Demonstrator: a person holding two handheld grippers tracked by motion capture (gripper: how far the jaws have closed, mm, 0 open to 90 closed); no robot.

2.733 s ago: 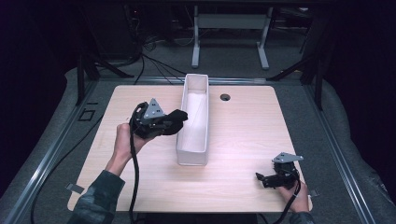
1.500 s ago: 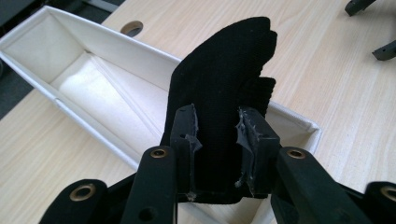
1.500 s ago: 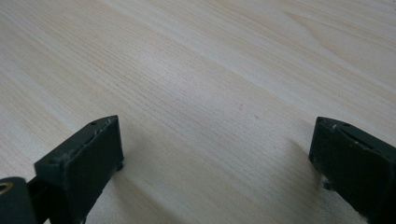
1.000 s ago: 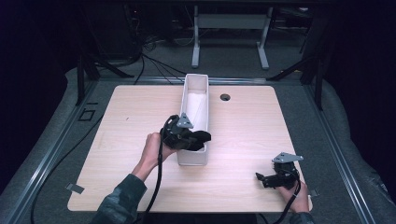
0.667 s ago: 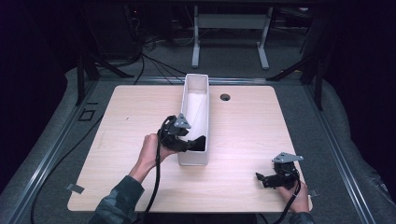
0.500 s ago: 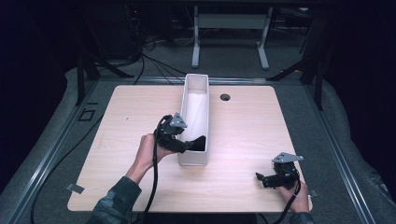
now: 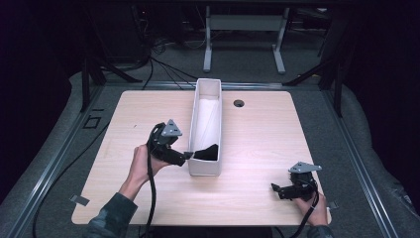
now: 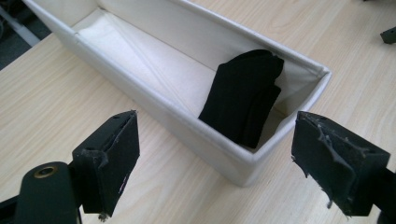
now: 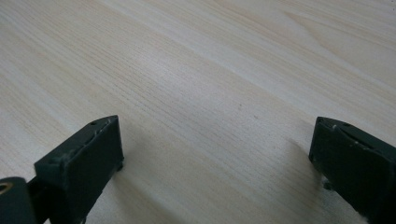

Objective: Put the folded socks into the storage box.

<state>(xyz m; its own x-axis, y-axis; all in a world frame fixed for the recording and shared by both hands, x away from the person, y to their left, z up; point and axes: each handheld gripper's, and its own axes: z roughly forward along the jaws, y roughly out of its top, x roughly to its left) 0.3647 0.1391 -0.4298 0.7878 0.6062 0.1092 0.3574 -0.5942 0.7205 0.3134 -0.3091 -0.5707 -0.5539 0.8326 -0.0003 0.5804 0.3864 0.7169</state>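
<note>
Black cloth [image 7: 207, 151] lies in white bin [image 7: 207, 85], 6 o'clock end: placing looks done. Left gripper [image 7: 186, 155] at bin's 9 o'clock, jaws just opening, wide, empty. Right gripper [image 7: 276, 188] wide open, empty, on worktop [image 7: 262, 134] at 4 o'clock. Nothing else visibly left.

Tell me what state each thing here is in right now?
Black cloth: folded, let go, leaning inside the box's near end.
White box: upright, open-topped.
Left tongs: jaws just opened, nothing between them, beside the box.
Right tongs: open, empty, low over the table.
</note>
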